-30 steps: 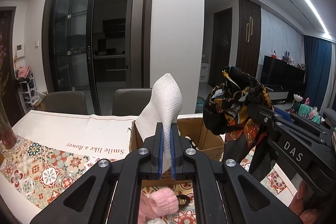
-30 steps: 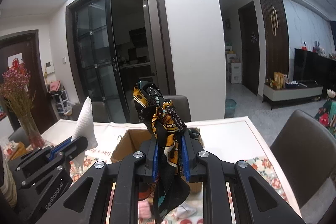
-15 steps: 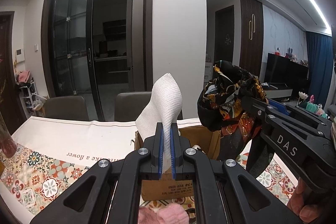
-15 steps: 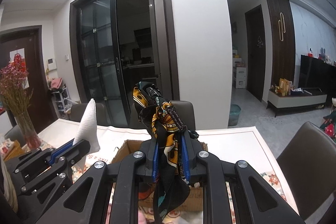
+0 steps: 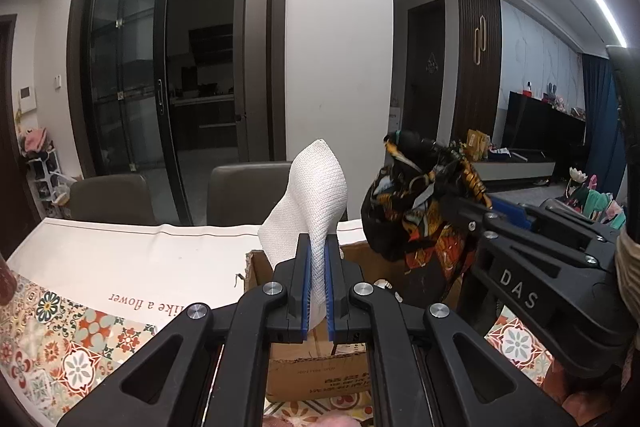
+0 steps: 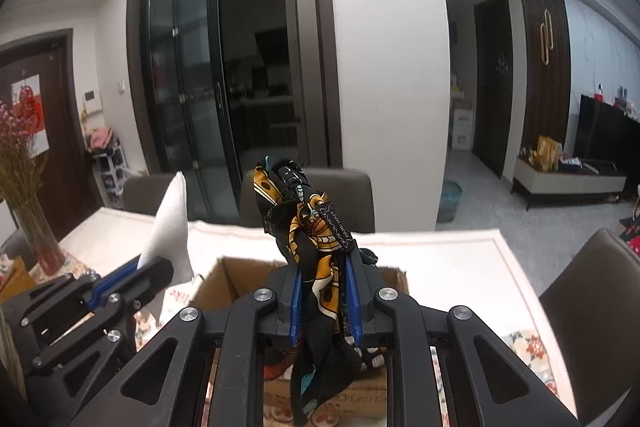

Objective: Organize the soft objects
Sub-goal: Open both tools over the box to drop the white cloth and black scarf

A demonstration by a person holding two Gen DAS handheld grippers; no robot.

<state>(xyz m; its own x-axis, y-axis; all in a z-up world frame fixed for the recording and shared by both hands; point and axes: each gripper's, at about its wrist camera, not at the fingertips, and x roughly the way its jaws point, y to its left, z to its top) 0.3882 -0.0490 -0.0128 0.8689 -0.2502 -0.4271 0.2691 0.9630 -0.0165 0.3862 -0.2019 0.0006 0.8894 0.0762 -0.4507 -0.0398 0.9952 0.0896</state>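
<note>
My left gripper (image 5: 316,251) is shut on a white mesh cloth (image 5: 310,203) that sticks up between its blue pads. My right gripper (image 6: 326,271) is shut on a black, orange and yellow patterned scarf (image 6: 316,227) whose end hangs down. Both hold their cloths above an open cardboard box (image 5: 316,367) on the table; the box also shows in the right wrist view (image 6: 224,275). The right gripper and scarf (image 5: 420,215) show at the right of the left wrist view. The left gripper and white cloth (image 6: 170,227) show at the left of the right wrist view.
The table has a patterned tile-print cloth (image 5: 60,347) with a white border. A pink soft item (image 5: 320,421) lies in front of the box. A vase of dried flowers (image 6: 28,211) stands at the left. Chairs (image 5: 112,195) stand behind the table, and one (image 6: 592,307) to the right.
Both grippers have lifted and moved closer over the box, still holding their cloths. The pink item has slid toward the bottom edge of the left wrist view.
</note>
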